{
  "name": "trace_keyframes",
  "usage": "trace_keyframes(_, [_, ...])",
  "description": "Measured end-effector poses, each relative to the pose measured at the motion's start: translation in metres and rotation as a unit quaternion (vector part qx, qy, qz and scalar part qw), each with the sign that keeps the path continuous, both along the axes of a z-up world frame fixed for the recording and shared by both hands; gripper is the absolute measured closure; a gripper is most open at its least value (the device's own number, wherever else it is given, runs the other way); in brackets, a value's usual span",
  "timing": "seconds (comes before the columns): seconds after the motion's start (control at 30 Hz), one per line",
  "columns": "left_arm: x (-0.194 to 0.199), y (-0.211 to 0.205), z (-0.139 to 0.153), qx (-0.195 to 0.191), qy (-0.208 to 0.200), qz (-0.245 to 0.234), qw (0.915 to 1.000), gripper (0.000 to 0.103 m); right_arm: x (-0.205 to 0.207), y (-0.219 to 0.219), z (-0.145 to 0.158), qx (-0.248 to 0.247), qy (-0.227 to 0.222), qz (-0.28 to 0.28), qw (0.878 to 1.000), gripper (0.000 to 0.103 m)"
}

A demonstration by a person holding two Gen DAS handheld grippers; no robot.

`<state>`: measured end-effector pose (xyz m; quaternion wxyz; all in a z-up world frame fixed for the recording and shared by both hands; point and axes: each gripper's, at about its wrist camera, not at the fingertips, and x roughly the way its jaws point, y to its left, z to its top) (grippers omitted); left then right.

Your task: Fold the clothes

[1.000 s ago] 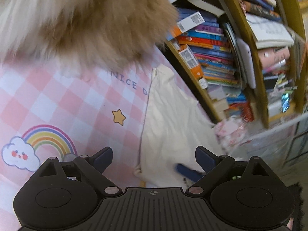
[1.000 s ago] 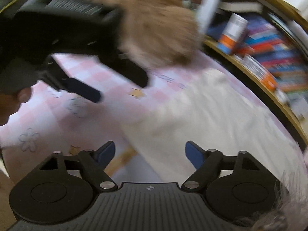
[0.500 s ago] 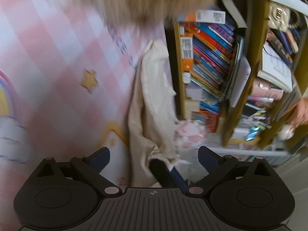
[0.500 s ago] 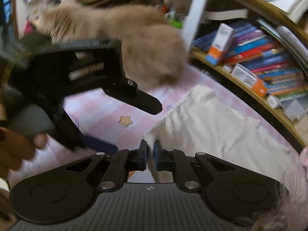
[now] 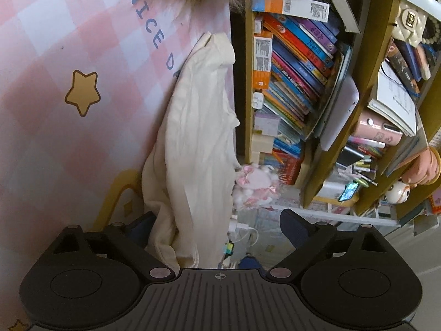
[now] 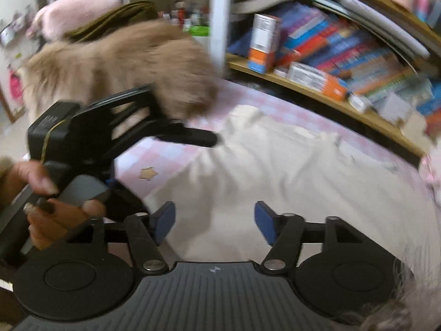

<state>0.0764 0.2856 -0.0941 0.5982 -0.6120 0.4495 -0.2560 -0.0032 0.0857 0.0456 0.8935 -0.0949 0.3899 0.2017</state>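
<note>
A cream garment lies on a pink checked bed, both claws released.

On the left a hand (image 6: 55,215) holds the left claw (image 6: 176,165), jaws apart, one finger over the cream garment (image 6: 289,182). Its edge hangs between those jaws in the left wrist view. The right claw (image 6: 215,222), just opened, grasps nothing above the cloth. A furry animal (image 6: 124,66) is far left, a bookshelf (image 6: 344,102) at right.

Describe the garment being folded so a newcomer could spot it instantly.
Start at the pink-and-white checked sheet printed with gold stars, beside the crowded bookshelf. Along the sheet's shelf-side edge lies the cream garment, plain and wrinkled. It is the only unpatterned, pale fabric there, unlike the shaggy tan fur farther back on the sheet.
</note>
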Motion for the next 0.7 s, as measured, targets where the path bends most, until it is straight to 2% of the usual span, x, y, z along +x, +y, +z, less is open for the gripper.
trace_keyframes(0.1, [-0.002, -0.001, 0.002, 0.013, -0.006, -0.002, 0.9999, 0.011, 0.008, -0.025, 0.005, 0.024, 0.015, -0.038, 0.999, 0.026])
trace_keyframes(0.2, [-0.003, -0.002, 0.003, 0.024, -0.008, -0.003, 0.9997, 0.013, 0.02, -0.045, 0.009, 0.028, 0.02, -0.081, 0.996, 0.018])
trace_keyframes(0.3, [-0.003, -0.004, 0.003, 0.043, -0.004, -0.004, 0.9991, 0.025, 0.041, -0.06, 0.009, 0.015, 0.036, -0.129, 0.991, 0.006])
trace_keyframes(0.33, [-0.004, -0.004, 0.001, 0.052, 0.002, -0.005, 0.9986, 0.037, 0.05, -0.065, 0.007, 0.011, 0.048, -0.146, 0.988, 0.004])
trace_keyframes(0.37, [-0.004, -0.005, -0.002, 0.057, 0.012, -0.006, 0.9983, 0.053, 0.059, -0.068, 0.006, 0.011, 0.057, -0.161, 0.985, 0.002])
trace_keyframes(0.4, [-0.004, -0.005, -0.005, 0.062, 0.021, -0.008, 0.9978, 0.062, 0.068, -0.071, 0.006, 0.011, 0.066, -0.175, 0.982, 0.002])
trace_keyframes(0.47, [-0.006, -0.003, -0.014, 0.07, 0.048, -0.005, 0.9964, 0.088, 0.084, -0.077, 0.006, 0.018, 0.079, -0.199, 0.977, 0.0])
trace_keyframes(0.53, [-0.009, -0.001, -0.015, 0.081, 0.05, -0.001, 0.9954, 0.092, 0.102, -0.076, 0.007, 0.018, 0.095, -0.21, 0.973, 0.0])
trace_keyframes(0.6, [-0.009, -0.007, 0.005, 0.11, 0.0, -0.013, 0.9939, 0.094, 0.118, -0.068, 0.008, 0.007, 0.105, -0.203, 0.974, 0.0])
trace_keyframes(0.7, [-0.008, -0.017, 0.035, 0.153, -0.075, -0.031, 0.9849, 0.094, 0.141, -0.043, 0.008, -0.026, 0.11, -0.164, 0.98, 0.0])
